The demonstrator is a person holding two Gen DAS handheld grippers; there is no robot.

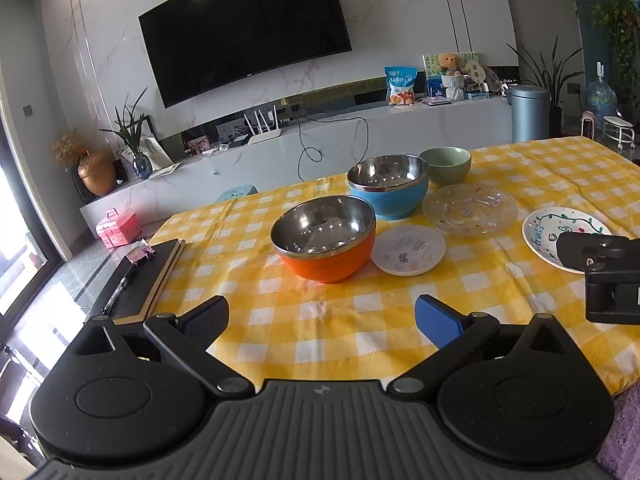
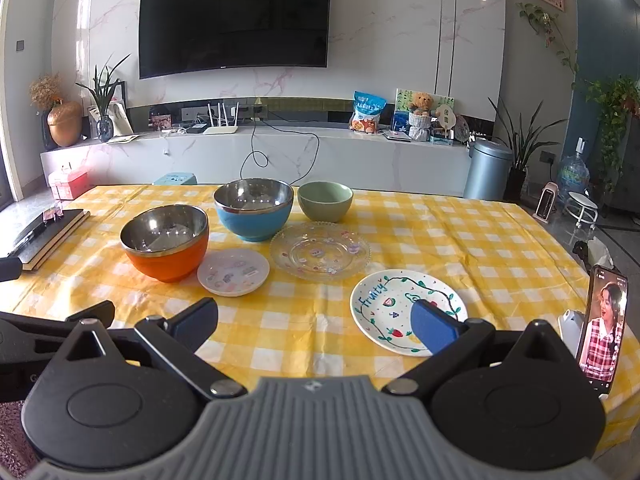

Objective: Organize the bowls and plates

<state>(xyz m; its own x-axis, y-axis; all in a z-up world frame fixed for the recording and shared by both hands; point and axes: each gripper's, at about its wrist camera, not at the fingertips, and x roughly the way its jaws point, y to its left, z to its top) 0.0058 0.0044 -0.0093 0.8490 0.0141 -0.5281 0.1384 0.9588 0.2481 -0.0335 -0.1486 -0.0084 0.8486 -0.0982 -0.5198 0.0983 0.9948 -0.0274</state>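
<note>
Nothing stacked yet: left gripper (image 1: 322,322) and right gripper (image 2: 316,322) both spread wide, empty, over the desk (image 2: 460,232). Likely next: nest orange bowl (image 1: 325,240) with blue bowl (image 1: 388,186).

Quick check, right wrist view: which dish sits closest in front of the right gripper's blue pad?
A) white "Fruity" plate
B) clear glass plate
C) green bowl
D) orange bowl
A: the white "Fruity" plate lies right behind the right gripper's blue pad, which overlaps its near rim; the other dishes sit farther back or left.
</note>
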